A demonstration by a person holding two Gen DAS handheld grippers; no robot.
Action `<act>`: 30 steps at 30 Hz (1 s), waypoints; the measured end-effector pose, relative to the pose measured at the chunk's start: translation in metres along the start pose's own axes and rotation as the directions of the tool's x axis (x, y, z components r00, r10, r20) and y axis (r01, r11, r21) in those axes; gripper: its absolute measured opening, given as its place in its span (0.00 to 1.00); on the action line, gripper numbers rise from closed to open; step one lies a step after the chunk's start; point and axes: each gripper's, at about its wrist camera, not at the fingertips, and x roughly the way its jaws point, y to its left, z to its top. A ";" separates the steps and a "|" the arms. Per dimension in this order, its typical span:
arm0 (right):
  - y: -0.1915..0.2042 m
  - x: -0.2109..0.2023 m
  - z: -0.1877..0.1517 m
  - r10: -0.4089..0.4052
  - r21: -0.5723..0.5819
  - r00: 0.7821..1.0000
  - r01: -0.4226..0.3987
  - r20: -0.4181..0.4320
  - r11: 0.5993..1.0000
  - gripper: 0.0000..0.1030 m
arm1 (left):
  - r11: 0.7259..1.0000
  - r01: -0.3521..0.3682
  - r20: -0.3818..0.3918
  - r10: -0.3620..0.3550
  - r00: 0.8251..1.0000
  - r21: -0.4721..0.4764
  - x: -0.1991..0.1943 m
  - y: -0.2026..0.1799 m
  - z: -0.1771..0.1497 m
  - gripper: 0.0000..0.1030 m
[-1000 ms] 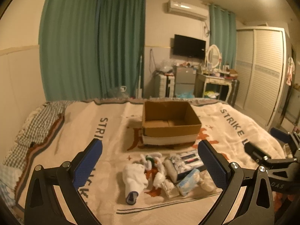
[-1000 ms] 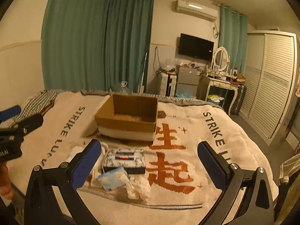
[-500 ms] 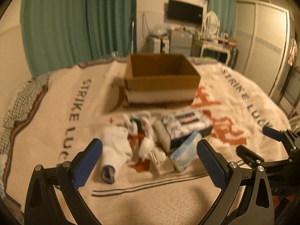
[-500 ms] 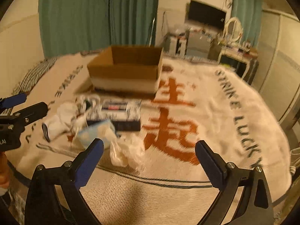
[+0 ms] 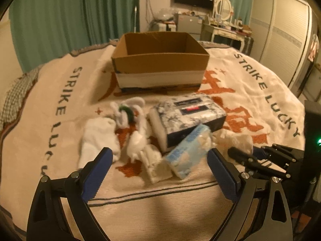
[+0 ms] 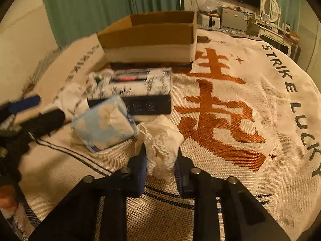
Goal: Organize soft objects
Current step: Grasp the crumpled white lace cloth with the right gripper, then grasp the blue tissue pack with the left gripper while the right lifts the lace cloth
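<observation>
An open cardboard box (image 5: 160, 60) stands on the bed; it also shows in the right wrist view (image 6: 148, 38). In front of it lie a patterned tissue pack (image 5: 186, 116), a light-blue soft pack (image 5: 190, 150), white socks (image 5: 98, 138), small white bits (image 5: 138, 140) and a white lace cloth (image 6: 160, 140). My right gripper (image 6: 160, 164) is shut on the lace cloth, which still rests on the blanket. My left gripper (image 5: 158, 166) is open and empty, just before the blue pack and the white bits.
The bed is covered by a cream blanket (image 6: 230, 110) with orange characters and "STRIKE LUCKY" lettering. Green curtains (image 5: 70, 20), a dressing table (image 5: 226, 28) and a wardrobe (image 5: 280, 30) stand behind the bed. A checked pillow (image 5: 14, 100) lies at far left.
Both grippers have moved down and forward toward the pile. My right gripper has closed its jaws around the lace cloth. The left gripper stays open.
</observation>
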 end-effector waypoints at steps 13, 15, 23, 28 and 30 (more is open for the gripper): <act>-0.037 -0.034 0.009 -0.065 0.055 0.992 0.059 0.106 0.997 0.19 | 0.996 -0.002 -0.083 0.009 0.997 0.085 0.044 -0.046 0.000 0.68; -0.043 -0.032 0.008 -0.058 0.070 0.993 0.051 0.102 0.996 0.19 | 0.994 -0.029 -0.089 0.038 0.995 0.104 0.051 -0.048 0.002 0.59; -0.051 -0.034 0.001 -0.061 0.086 0.994 0.054 0.087 0.995 0.19 | 0.994 -0.036 -0.093 0.046 0.995 0.101 0.053 -0.044 -0.001 0.41; -0.048 -0.047 0.004 -0.072 0.079 0.992 0.064 0.106 0.995 0.19 | 0.995 -0.016 -0.055 0.021 0.998 0.096 0.037 -0.043 -0.002 0.25; -0.045 -0.057 0.005 -0.077 0.075 0.990 0.069 0.117 0.995 0.19 | 0.996 -0.011 -0.039 0.014 0.999 0.092 0.029 -0.041 -0.002 0.23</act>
